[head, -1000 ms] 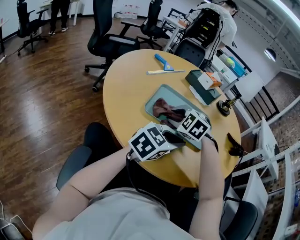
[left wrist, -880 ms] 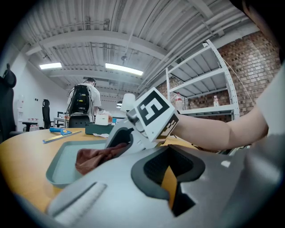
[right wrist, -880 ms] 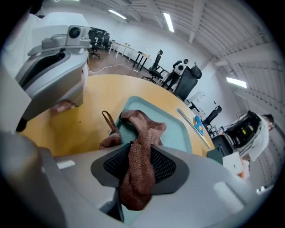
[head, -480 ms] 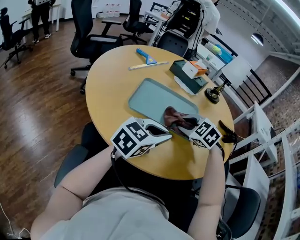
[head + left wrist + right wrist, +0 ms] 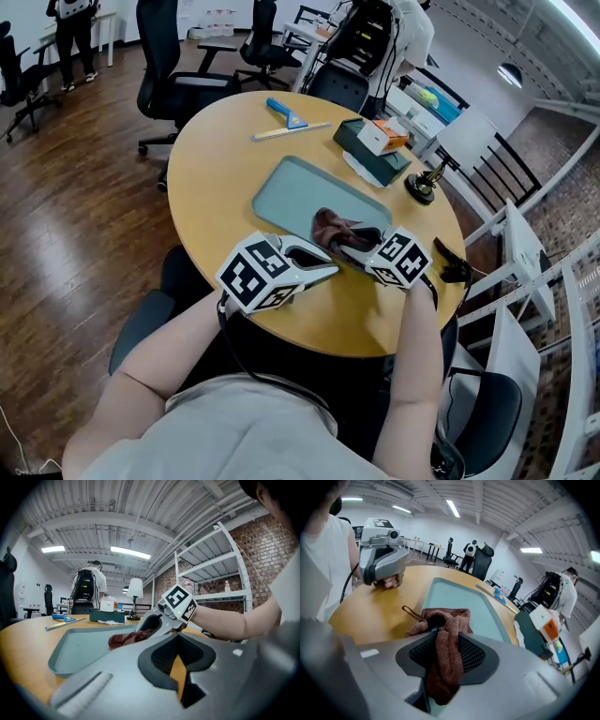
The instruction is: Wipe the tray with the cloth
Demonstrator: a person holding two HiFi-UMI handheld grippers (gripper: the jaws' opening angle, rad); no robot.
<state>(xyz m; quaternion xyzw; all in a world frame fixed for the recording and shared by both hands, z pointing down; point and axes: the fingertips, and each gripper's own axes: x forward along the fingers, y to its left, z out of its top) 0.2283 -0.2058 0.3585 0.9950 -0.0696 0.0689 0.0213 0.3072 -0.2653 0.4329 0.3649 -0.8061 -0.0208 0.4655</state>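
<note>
Left tool (image 5: pixel 321 268) sits low over the tabletop (image 5: pixel 211 159), just beside the near edge of the teal tray (image 5: pixel 286 192). Jaws a thin slit apart, nothing in them. Brown cloth (image 5: pixel 333 228) bunched at tray's near right end. Right tool (image 5: pixel 359 246) has jaws clamped on the cloth, partway closed.

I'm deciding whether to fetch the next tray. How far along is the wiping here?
Done: the cloth is picked up, pinched by the fingers of the right gripper. In hand: it is bunched on the near right corner of the tray. Remaining: the rest of the tray; no streaks show, so coverage can't be judged. The left gripper sits empty by the near edge.
</note>
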